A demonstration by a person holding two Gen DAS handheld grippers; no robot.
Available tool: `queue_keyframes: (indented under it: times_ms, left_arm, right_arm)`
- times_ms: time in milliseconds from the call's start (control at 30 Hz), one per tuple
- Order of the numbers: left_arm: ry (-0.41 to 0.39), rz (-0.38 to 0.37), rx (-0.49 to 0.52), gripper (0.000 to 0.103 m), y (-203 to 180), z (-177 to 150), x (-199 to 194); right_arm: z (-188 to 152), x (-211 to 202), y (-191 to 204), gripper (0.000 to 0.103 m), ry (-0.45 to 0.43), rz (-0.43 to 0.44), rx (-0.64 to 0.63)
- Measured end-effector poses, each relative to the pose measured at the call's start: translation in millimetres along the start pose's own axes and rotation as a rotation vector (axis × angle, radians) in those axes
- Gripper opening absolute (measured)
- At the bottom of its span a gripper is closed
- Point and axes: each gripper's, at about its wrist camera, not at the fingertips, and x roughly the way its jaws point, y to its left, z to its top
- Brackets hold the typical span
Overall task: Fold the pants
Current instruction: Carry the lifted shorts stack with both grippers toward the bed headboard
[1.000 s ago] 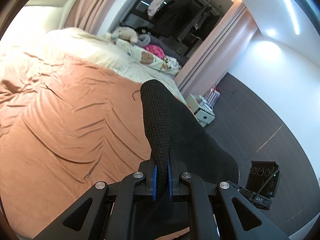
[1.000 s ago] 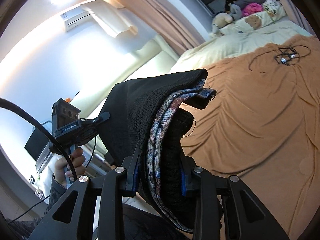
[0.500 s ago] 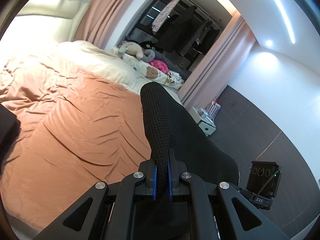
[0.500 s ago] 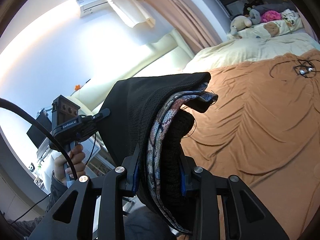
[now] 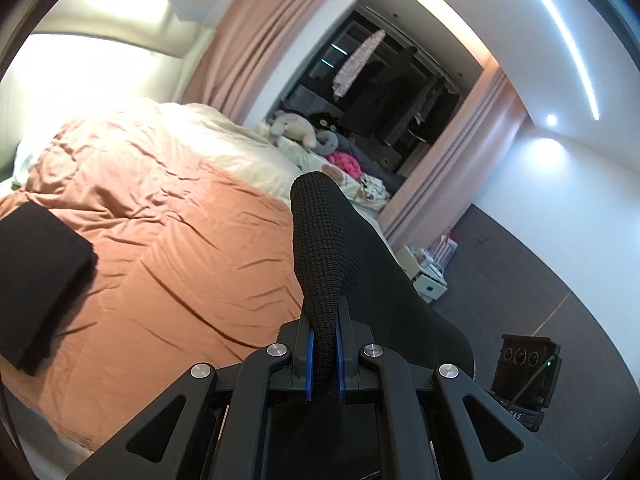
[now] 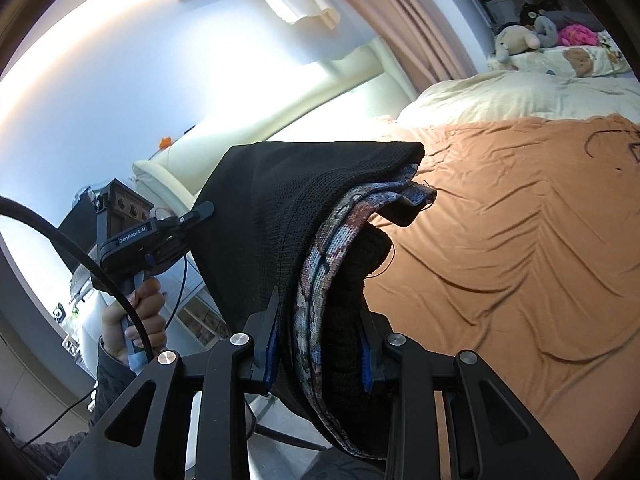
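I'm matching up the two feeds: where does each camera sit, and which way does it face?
Left wrist: on the left gripper, facing across the orange bedspread towards curtains; no body shows.
Right wrist: on the right gripper, facing the headboard wall; the person's left hand shows.
Shared: black knit pants, bedspread, stuffed toys.

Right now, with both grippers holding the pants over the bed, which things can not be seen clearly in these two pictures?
- Pants: lower part drops behind the left gripper and the picture's bottom edge in the left wrist view.
- Right gripper: thick bunched cloth covers most of its pads in the right wrist view.
- Black folded item on the bed: cut by the left edge, kind unclear.
- Dark cord: cut by the right edge.
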Motion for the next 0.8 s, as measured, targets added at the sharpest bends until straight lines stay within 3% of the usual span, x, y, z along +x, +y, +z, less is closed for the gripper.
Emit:
queue_keyframes:
  times_ms: [267, 800]
  left_arm:
    - [-0.054, 0.026, -0.04, 0.008, 61, 12, -37]
    - [-0.153, 0.162, -0.097, 0.008, 177, 50, -103]
  right_arm:
    - [18, 64, 22, 0.027, 0.053, 0.019, -0.054]
    - [30, 179, 81, 0.027, 0.109, 0.049, -0.186]
